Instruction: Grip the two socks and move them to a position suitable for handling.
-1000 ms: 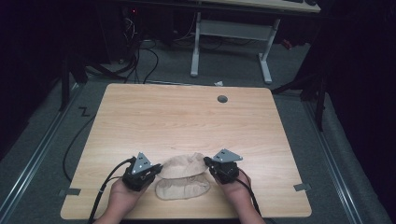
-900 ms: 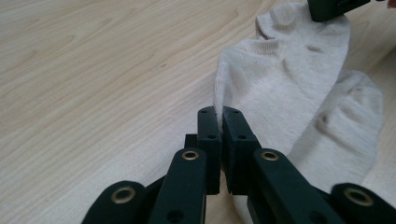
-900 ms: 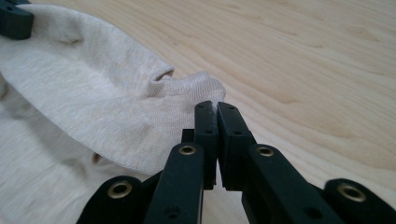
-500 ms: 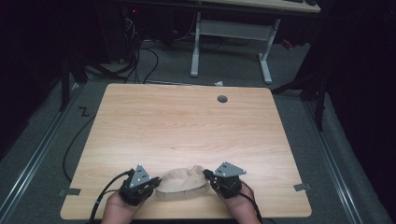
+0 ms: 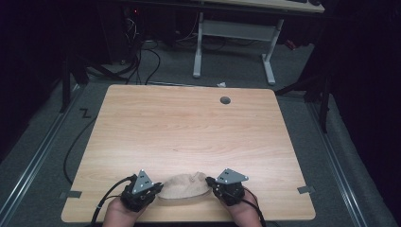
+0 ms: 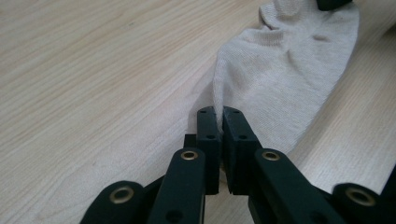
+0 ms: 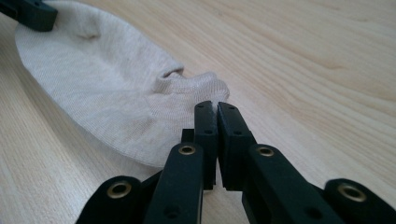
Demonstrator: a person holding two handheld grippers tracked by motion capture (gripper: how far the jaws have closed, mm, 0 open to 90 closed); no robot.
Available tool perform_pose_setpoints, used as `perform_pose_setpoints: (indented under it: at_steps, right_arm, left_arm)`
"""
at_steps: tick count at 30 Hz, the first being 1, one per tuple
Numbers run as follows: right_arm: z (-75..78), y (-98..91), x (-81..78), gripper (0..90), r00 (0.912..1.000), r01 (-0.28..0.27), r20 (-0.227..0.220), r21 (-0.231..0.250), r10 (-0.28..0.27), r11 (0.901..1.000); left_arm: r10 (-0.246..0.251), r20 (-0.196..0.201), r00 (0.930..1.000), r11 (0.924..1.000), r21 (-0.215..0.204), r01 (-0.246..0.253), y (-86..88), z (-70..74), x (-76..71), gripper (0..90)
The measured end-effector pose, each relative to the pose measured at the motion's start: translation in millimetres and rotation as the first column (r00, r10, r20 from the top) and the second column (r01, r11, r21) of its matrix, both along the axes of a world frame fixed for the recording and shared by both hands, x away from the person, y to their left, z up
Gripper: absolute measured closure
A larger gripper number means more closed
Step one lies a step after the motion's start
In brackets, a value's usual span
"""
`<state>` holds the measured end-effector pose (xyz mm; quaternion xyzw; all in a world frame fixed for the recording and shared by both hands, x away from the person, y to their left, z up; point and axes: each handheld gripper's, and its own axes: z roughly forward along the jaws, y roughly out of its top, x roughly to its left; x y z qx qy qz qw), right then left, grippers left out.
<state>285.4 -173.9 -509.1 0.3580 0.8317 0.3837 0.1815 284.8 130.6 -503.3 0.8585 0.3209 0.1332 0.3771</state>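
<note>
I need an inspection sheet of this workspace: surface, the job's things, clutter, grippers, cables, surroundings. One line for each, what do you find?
Surface: light wooden table, with a round hole near its far edge.
Job's things: one beige sock, lying flat near the table's near edge, stretched between the two grippers.
Clutter: nothing seen on the table besides the sock.
Grippers: left gripper shut on one end of the sock; right gripper shut on the cuff end.
Cables: a black cable trails from the left gripper over the near edge; more cables lie on the floor beyond the table.
Surroundings: grey carpet, a white desk frame behind, dark room, tape marks at the table's near corners.
</note>
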Motion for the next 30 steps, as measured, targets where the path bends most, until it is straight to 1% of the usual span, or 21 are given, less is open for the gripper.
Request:
perform_pose_setpoints:
  at_steps: [1, 2, 3, 4, 5, 8, 11, 12, 14, 18, 20, 21, 26, 27, 28, 30]
  right_arm:
    - [-2.4, 1.0, 0.8, 87.1, 0.9998, -0.001, -0.018, -0.007, 0.001, 1.0000]
    - [-3.4, 1.2, 1.4, 87.1, 0.9997, -0.002, -0.023, -0.013, 0.002, 0.9999]
    - [-4.5, 1.3, 2.1, 87.0, 0.9997, -0.004, -0.026, -0.016, 0.003, 0.9999]
    - [-4.5, 1.3, 2.1, 87.0, 0.9997, -0.004, -0.026, -0.016, 0.003, 0.9999]
    - [-6.0, 1.7, 2.6, 87.0, 0.9992, -0.004, -0.041, -0.025, 0.003, 0.9997]
    - [-7.0, 2.2, 2.7, 86.9, 0.9986, -0.002, -0.053, -0.031, 0.001, 0.9995]
    - [-10.2, 3.0, 4.5, 86.9, 0.9981, -0.010, -0.062, -0.043, 0.007, 0.9990]
    - [-10.2, 3.0, 4.5, 86.9, 0.9981, -0.010, -0.062, -0.043, 0.007, 0.9990]
    - [-11.7, 3.5, 5.0, 86.8, 0.9975, -0.010, -0.071, -0.052, 0.006, 0.9986]
    - [-12.3, 3.8, 5.3, 86.5, 0.9972, -0.009, -0.074, -0.054, 0.005, 0.9985]
    - [-13.0, 3.9, 5.7, 86.3, 0.9974, -0.009, -0.071, -0.051, 0.005, 0.9987]
    - [-13.3, 3.8, 6.0, 85.6, 0.9976, -0.007, -0.070, -0.052, 0.003, 0.9986]
    - [-13.7, 3.7, 6.4, 83.9, 0.9978, -0.001, -0.066, -0.055, -0.002, 0.9985]
    - [-13.3, 3.0, 6.7, 81.1, 0.9976, 0.001, -0.069, -0.041, -0.004, 0.9991]
    - [-13.3, 3.0, 6.7, 81.1, 0.9976, 0.001, -0.069, -0.041, -0.004, 0.9991]
    - [-10.0, 1.5, 5.4, 77.6, 0.9986, 0.012, -0.051, -0.018, -0.013, 0.9998]
  left_arm:
    - [0.001, -0.020, 0.9998, 0.9999, 0.017, -0.001, -1.1, -4.1, 1.6, 85.2]
    - [0.001, -0.020, 0.9998, 0.9999, 0.017, -0.001, -1.1, -4.1, 1.6, 84.8]
    - [0.001, -0.034, 0.9994, 0.9996, 0.028, 0.000, -1.5, -6.6, 2.7, 84.3]
    - [0.001, -0.034, 0.9994, 0.9996, 0.028, 0.000, -1.5, -6.6, 2.7, 83.7]
    - [0.001, -0.040, 0.9992, 0.9994, 0.035, 0.000, -1.7, -8.0, 3.3, 83.0]
    - [-0.001, -0.044, 0.9990, 0.9992, 0.041, 0.002, -2.0, -9.2, 3.7, 81.9]
    - [-0.004, -0.040, 0.9992, 0.9979, 0.064, 0.007, -4.0, -10.9, 3.2, 80.6]
    - [-0.004, -0.040, 0.9992, 0.9979, 0.064, 0.007, -4.0, -10.9, 3.2, 80.3]
    - [-0.006, -0.034, 0.9994, 0.9969, 0.078, 0.009, -5.2, -12.4, 3.8, 79.7]
    - [-0.002, -0.035, 0.9994, 0.9970, 0.077, 0.005, -4.5, -13.7, 5.6, 79.0]
    - [-0.001, -0.032, 0.9995, 0.9964, 0.085, 0.003, -4.2, -14.3, 7.1, 78.6]
    - [0.003, -0.024, 0.9997, 0.9963, 0.086, 0.000, -4.5, -15.1, 8.3, 78.3]
    - [0.004, -0.013, 0.9999, 0.9958, 0.091, -0.003, -4.5, -15.5, 10.9, 76.6]
    - [0.006, -0.008, 1.0000, 0.9956, 0.093, -0.005, -4.5, -15.5, 11.4, 75.3]
    - [0.008, -0.004, 1.0000, 0.9954, 0.095, -0.007, -4.6, -15.4, 11.3, 75.3]
    - [0.012, 0.003, 0.9999, 0.9964, 0.084, -0.012, -3.5, -13.4, 11.5, 69.8]
